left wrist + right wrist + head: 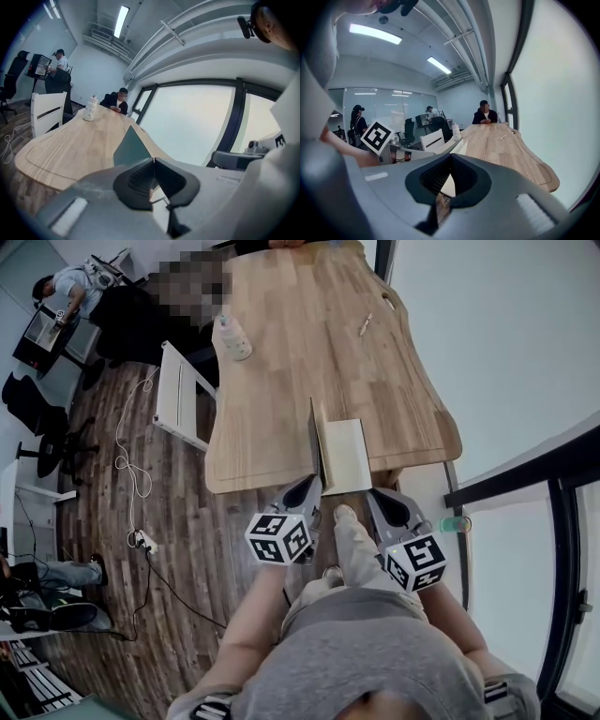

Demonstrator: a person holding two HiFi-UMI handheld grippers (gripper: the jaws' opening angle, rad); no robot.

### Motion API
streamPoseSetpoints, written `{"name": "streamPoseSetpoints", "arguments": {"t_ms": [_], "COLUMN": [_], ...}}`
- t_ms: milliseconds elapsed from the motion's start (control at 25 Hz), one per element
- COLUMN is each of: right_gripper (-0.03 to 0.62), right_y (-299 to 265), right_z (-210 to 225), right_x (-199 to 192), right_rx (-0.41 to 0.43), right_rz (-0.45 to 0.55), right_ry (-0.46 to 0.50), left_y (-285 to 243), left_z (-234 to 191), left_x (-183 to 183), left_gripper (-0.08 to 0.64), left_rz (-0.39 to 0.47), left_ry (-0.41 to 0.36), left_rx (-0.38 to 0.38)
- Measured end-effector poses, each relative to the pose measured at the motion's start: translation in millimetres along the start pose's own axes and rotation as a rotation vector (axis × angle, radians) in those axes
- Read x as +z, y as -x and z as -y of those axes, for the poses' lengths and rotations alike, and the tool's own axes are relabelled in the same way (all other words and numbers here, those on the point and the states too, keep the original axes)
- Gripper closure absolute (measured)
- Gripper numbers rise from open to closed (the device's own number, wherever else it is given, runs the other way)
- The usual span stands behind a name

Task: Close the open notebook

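The notebook lies at the near edge of the wooden table point(281, 381). Its white right-hand page point(345, 454) is flat, while the dark green left cover point(314, 439) stands nearly upright. My left gripper point(310, 489) is shut, its tips at the near foot of that raised cover; whether they touch it I cannot tell. In the left gripper view the cover point(131, 147) rises just beyond the closed left gripper point(153, 160). My right gripper point(373, 495) is at the notebook's near right corner. In the right gripper view the right gripper point(451, 155) is shut with nothing in it, white page point(449, 183) beyond.
A white bottle point(232, 337) stands at the table's far left and a small pen-like stick point(366, 324) lies at the far right. A white chair point(178, 395) is beside the table's left edge. People sit at the far end. A glass wall runs along the right.
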State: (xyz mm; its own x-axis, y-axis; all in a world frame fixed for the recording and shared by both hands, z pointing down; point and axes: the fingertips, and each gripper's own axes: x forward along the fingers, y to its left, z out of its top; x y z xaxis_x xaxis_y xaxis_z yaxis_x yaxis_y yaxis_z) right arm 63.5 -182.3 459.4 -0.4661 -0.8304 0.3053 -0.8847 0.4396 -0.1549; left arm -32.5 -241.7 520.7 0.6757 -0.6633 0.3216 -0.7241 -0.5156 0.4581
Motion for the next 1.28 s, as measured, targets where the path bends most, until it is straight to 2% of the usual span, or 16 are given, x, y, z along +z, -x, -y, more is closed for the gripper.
{"name": "streamPoseSetpoints", "arguments": {"t_ms": [640,1280], "right_gripper": [0.591,0.591], "right_y": [4,4], "right_z": [21,47], "right_x": [-7,-11], "right_rx": [-0.055,-0.121], "right_rz": [-0.008,-0.025], "right_ry": [-0.03,-0.06], "left_y": [-42,-89], "left_z": [36,58], "left_x": [-23,-63], "left_gripper": [0.548,0.548], "left_rz": [-0.079,-0.211], "left_ry": [-0.036,-0.043], "left_rx": [-0.1,-0.165]}}
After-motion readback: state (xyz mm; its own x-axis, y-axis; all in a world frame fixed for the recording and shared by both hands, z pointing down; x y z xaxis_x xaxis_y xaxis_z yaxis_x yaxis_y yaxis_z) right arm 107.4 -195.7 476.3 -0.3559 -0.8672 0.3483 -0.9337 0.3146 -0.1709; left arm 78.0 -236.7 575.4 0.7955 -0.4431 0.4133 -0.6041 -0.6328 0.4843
